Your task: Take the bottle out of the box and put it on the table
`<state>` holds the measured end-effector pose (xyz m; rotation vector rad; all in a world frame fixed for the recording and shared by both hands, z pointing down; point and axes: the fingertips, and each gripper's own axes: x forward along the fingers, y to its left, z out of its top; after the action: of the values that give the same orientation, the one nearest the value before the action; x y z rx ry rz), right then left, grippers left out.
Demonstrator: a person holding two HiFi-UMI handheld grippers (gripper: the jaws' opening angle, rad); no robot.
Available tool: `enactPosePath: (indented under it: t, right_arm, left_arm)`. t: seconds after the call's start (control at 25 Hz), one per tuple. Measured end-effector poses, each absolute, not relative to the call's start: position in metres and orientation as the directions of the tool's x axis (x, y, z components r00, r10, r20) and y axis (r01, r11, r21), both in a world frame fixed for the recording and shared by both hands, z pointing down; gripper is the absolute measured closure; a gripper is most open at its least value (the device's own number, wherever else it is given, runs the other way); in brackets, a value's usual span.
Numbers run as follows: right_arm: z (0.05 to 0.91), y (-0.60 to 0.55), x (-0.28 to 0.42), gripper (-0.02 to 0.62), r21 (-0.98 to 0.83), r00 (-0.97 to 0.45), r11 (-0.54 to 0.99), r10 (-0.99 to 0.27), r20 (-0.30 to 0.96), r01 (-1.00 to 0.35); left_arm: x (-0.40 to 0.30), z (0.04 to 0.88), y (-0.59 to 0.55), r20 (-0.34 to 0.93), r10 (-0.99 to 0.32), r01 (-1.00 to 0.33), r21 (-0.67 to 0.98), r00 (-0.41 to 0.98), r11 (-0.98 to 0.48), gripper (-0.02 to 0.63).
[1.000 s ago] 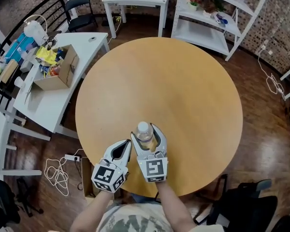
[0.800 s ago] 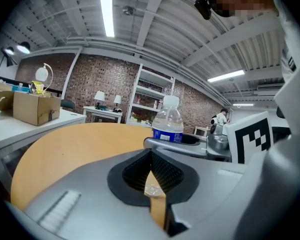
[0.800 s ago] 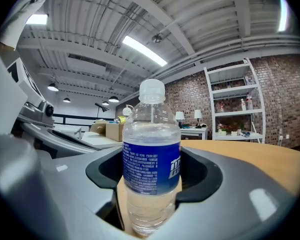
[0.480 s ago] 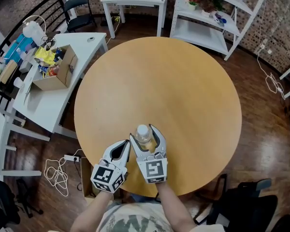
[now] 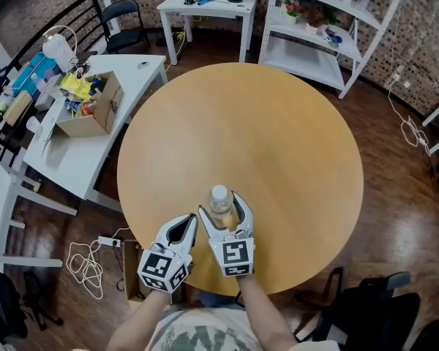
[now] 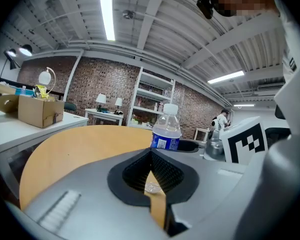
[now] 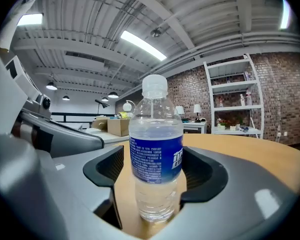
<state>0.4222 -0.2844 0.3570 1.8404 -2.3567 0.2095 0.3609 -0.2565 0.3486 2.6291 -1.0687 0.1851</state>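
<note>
the bottle [image 5: 219, 195] stands upright on the round table [image 5: 278, 137], close to its near edge, cap on and blue label round its middle. it is between the jaws of the right claw [image 5: 221, 209], which have just been opening and stand wide. the claw is released: in the right gripper view a strip of table shows between the left pad [image 7: 107, 166] and the bottle, and the right pad [image 7: 204, 173] sits just beside the label without pressing on it. the left claw [image 5: 192, 220] is just left of it, over the table's near edge, clenched with its tips together and nothing between them. the box [image 5: 95, 114], filled with odds and ends, sits well apart on a white desk [image 5: 77, 159] at the far left.
</note>
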Motion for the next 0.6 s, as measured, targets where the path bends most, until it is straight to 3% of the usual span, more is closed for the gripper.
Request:
enactPosePath:
  t: [0.6]
  right_arm:
    - [0.316, -0.232, 0.419, 0.364, 0.067, -0.103, 0.114, -0.984, 0.145, -0.991]
  left_arm:
    - [0.356, 0.313, -0.212, 0.147, -0.583, -0.601, 0.197, 0.799, -0.775, 0.610]
